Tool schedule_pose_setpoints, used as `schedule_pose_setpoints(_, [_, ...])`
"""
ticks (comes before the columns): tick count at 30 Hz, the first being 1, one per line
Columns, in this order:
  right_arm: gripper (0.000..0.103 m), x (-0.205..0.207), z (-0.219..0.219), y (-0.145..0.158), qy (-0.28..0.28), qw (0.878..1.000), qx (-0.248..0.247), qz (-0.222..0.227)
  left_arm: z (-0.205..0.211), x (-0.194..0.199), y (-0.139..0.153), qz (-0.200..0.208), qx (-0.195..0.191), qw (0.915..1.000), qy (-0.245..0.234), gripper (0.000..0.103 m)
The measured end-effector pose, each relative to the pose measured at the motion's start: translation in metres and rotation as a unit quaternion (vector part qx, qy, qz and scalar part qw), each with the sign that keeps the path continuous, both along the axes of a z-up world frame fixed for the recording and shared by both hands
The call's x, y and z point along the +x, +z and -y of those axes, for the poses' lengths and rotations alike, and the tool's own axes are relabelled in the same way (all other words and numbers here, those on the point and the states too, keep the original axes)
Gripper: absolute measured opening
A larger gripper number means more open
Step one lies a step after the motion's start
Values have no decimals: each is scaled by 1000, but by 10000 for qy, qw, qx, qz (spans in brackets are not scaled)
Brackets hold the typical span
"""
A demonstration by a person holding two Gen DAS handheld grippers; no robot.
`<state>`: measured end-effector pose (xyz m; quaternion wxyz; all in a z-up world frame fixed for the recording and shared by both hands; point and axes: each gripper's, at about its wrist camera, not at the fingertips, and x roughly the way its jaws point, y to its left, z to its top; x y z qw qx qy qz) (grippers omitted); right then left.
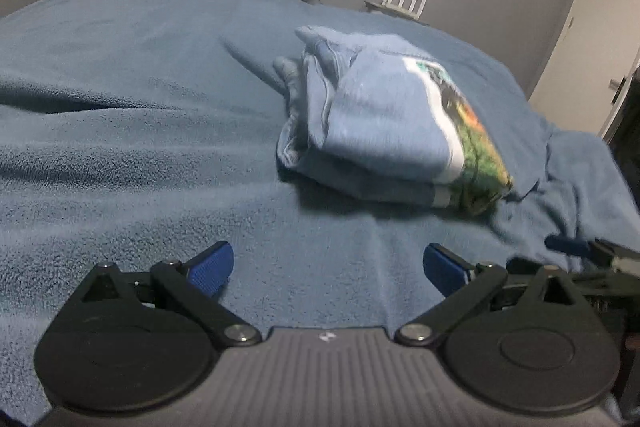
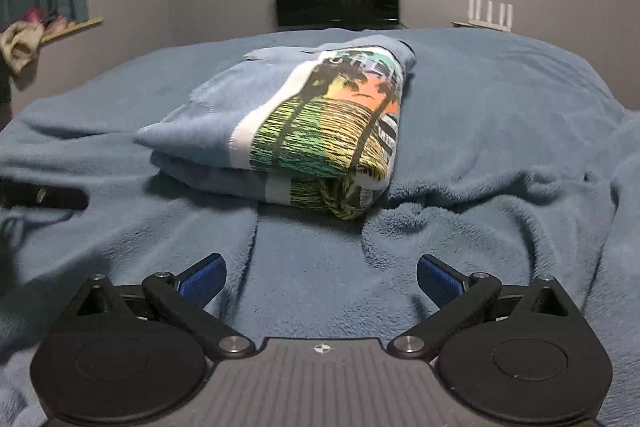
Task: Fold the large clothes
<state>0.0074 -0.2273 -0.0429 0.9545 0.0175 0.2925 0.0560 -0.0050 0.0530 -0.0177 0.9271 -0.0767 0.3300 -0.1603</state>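
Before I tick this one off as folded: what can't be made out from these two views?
- Sweatshirt underside and inner layers: both views, hidden by its own folds.
- Sleeves: left wrist view shows only bunched cloth, blurred.
- Print lettering: right wrist view, too blurred to read.
- Right gripper: left wrist view, cut off by the edge, smeared.
- Items on the shelf: right wrist view, small and blurred.

Open blanket (image 2: pixel 480 131) all round the folded shirt (image 2: pixel 288 131), sole obstacle.
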Motion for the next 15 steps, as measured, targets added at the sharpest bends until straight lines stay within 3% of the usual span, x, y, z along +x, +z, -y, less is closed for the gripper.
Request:
schedule_pose_setpoints(5, [103, 21, -1, -18, -358, 9990, -58, 267, 21, 12, -19, 485, 769, 9958, 103, 102])
schedule_pose_setpoints(8, [102, 32, -3, -40, -313, 9984, -330, -321, 33, 23, -42, 136, 1205, 9921, -308, 103])
schedule_pose_setpoints(9, [102, 30, -5, -44, -293, 9982, -401, -333, 35, 23, -47, 104, 1318, 9906, -348, 103])
schedule_pose_setpoints(15, [103, 29, -4, -48, -266, 9987, -315, -296, 41, 24, -50, 177, 1430, 9885, -467, 103])
